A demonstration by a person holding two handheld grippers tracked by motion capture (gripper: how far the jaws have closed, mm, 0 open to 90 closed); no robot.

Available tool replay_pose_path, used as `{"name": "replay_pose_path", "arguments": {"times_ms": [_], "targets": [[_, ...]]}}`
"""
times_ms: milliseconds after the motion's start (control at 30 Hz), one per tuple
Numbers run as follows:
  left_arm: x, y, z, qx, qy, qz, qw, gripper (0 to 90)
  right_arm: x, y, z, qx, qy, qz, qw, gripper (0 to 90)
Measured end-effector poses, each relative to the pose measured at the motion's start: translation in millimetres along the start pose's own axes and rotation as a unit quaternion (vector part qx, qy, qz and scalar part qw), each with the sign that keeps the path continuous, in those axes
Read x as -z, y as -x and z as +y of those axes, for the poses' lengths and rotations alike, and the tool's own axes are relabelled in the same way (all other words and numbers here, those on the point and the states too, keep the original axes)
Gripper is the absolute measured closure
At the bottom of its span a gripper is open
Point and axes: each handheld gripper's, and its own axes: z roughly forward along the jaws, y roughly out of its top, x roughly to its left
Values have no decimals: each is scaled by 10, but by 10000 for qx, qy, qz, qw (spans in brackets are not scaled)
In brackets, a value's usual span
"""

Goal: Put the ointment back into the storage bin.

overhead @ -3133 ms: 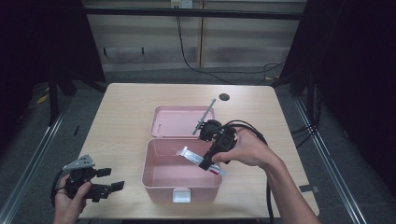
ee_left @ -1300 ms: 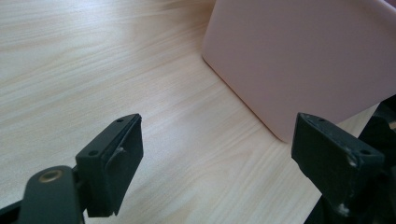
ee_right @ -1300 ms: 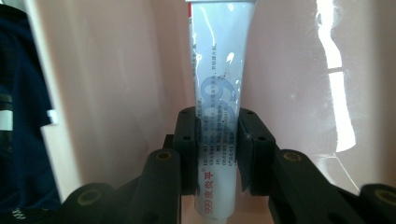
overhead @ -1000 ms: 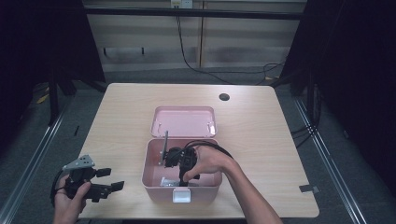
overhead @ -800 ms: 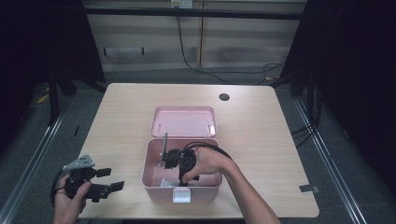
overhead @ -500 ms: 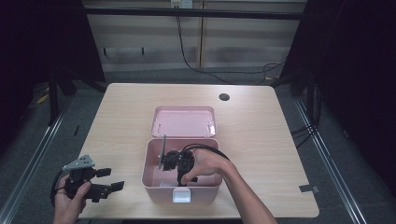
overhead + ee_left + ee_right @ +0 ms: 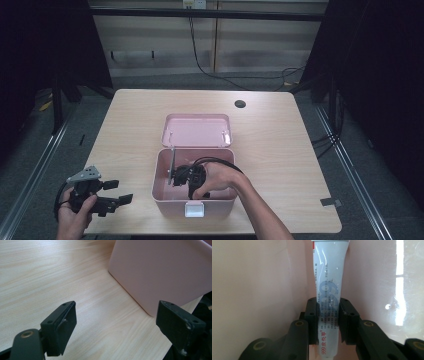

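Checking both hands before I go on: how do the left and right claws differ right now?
The right claw is shut on a white tube; the left claw stands open with nothing between its jaws. The right claw reaches down inside the pink box; the left claw sits outside it, over the bare table beside the box's wall. Both are black, two-jawed and hand-held.

The right gripper (image 7: 328, 322) clamps a white ointment tube (image 7: 329, 290) against the pink box's wall (image 7: 257, 285).
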Motion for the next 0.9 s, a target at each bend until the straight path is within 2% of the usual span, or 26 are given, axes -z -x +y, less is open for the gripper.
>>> {"name": "replay_pose_path", "arguments": {"times_ms": [400,500,700,767,900], "targets": [[-5,-3,3,-25,-33,-10,10000,167,-73,5,39,67,-176,-110,9998,716],[-5,-4,2,-11,-34,-5,10000,167,-95,11,44,23,-146,-76,9999,715],[-4,-4,1,-11,-30,-3,10000,168,-109,22,61,98,-192,-105,9997,714],[-4,-4,1,-11,-31,-6,10000,168,-108,22,65,76,-266,-104,9996,714],[-4,-4,2,-10,-35,-3,10000,168,-117,31,67,50,-221,-173,9996,711]]}}
